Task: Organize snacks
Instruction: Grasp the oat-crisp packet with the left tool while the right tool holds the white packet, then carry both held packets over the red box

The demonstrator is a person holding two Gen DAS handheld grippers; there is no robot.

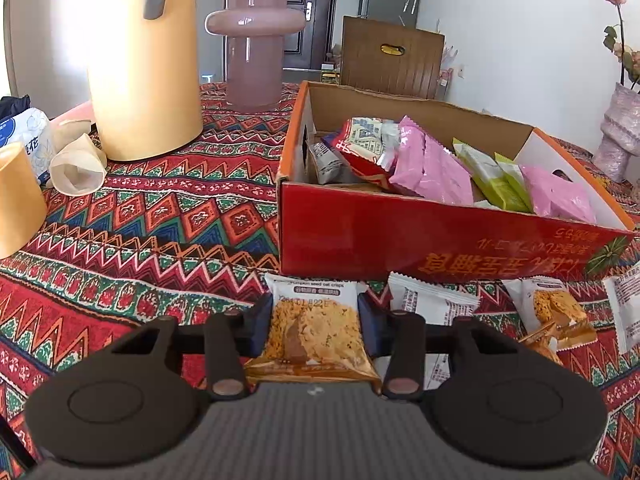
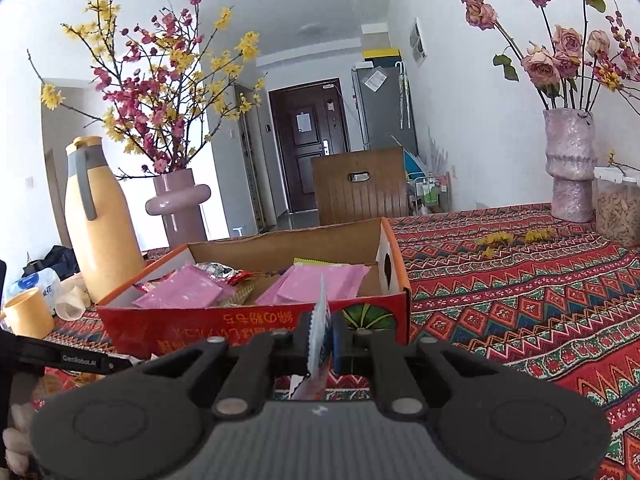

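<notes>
A red cardboard box (image 1: 400, 232) holds several pink, green and red snack packets; it also shows in the right wrist view (image 2: 224, 320). My left gripper (image 1: 314, 320) has its fingers on both sides of an oat crisp packet (image 1: 316, 324) lying on the tablecloth just in front of the box. More white and orange packets (image 1: 552, 312) lie to its right. My right gripper (image 2: 322, 344) is shut on a white snack packet (image 2: 320, 332) held edge-on, raised just before the box's near wall.
A yellow jug (image 1: 144, 64), a pink vase (image 1: 254, 40), a yellow cup (image 1: 16, 204), crumpled paper cups (image 1: 78, 164) and a tissue pack stand left of the box. A wooden chair (image 2: 360, 188) is behind. A rose vase (image 2: 570, 164) and a jar stand far right.
</notes>
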